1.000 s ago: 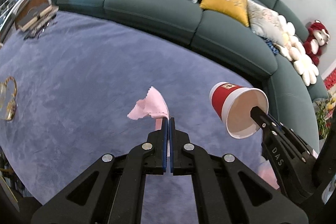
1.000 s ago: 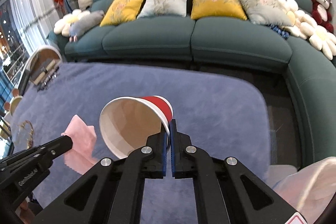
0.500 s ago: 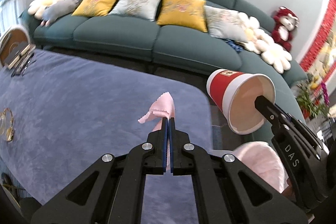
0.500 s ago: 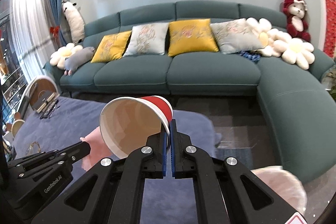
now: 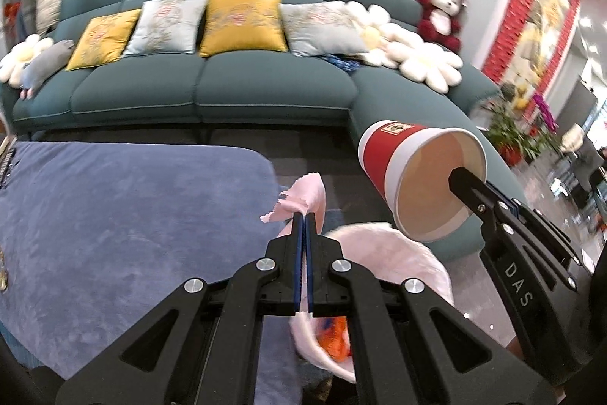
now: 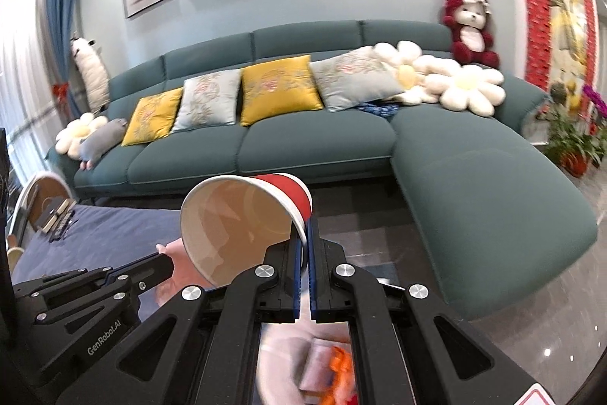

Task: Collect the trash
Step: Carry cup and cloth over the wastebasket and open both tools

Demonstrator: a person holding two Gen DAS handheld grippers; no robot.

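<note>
My left gripper [image 5: 303, 215] is shut on a crumpled pink tissue [image 5: 309, 200], held in the air past the table's right edge. My right gripper [image 6: 305, 226] is shut on the rim of a red and white paper cup [image 6: 242, 222], which lies on its side with its mouth toward the camera. In the left wrist view the same cup [image 5: 413, 177] hangs to the right of the tissue, with the right gripper [image 5: 461, 177] pinching its rim. Below both grippers sits a pink-lined trash bin [image 5: 394, 253] with orange scraps inside; the bin [image 6: 280, 359] is blurred in the right wrist view.
A table under a blue-purple cloth [image 5: 114, 215] lies at the left. A long teal sofa [image 6: 303, 139] with cushions and plush toys runs along the back, its chaise [image 6: 485, 192] at the right. Dark glossy floor lies between. Potted plants [image 6: 569, 135] stand far right.
Both grippers rose and swung right, off the cloth-covered table to above the pink bin, each still holding its item. The bin has come into view beneath them.
</note>
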